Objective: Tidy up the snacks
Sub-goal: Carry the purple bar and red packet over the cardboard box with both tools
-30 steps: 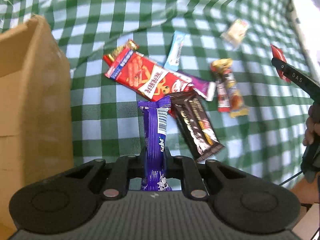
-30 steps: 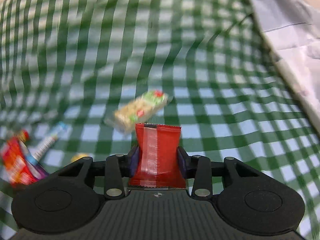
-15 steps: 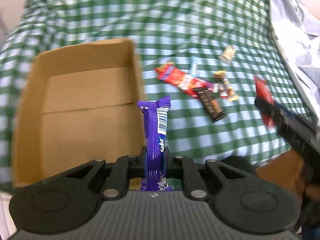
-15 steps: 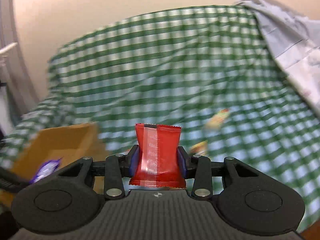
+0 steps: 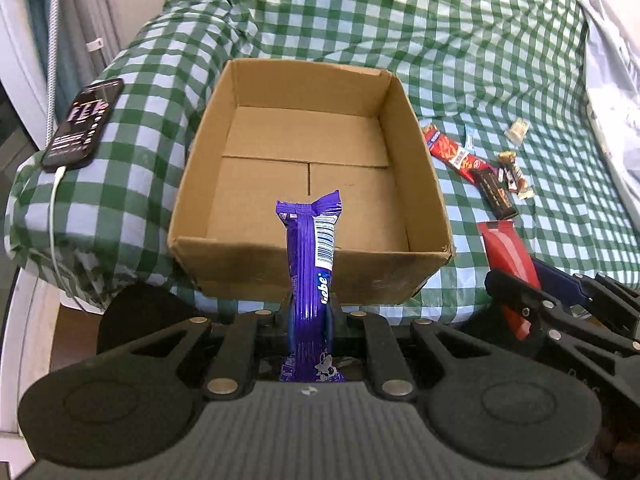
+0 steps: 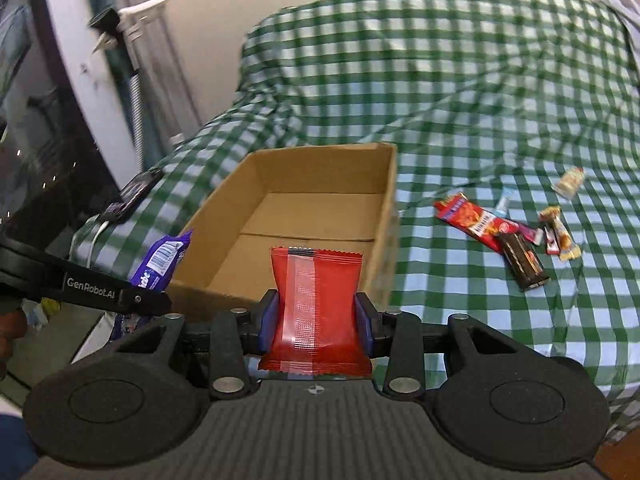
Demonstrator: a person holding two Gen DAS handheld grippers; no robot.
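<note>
My left gripper (image 5: 310,320) has its jaws clamped on one purple bar (image 5: 310,264), my right gripper (image 6: 316,322) on one red packet (image 6: 317,308), both hovering short of the one cardboard box (image 5: 416,168), which looks empty. Both wrappers seem light, crinkly and slippery, so I judge mid-body the surest hold. About six more snacks (image 6: 516,236) lie on the checked bed cover (image 5: 460,40) right of the box.

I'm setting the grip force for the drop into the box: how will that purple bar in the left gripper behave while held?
The purple bar stands upright well above the left gripper without drooping, so it is probably fairly stiff. Its wrapper looks glossy, so it may slip under a light pinch. It is slim, so likely light, and should drop easily into the cardboard box.
</note>
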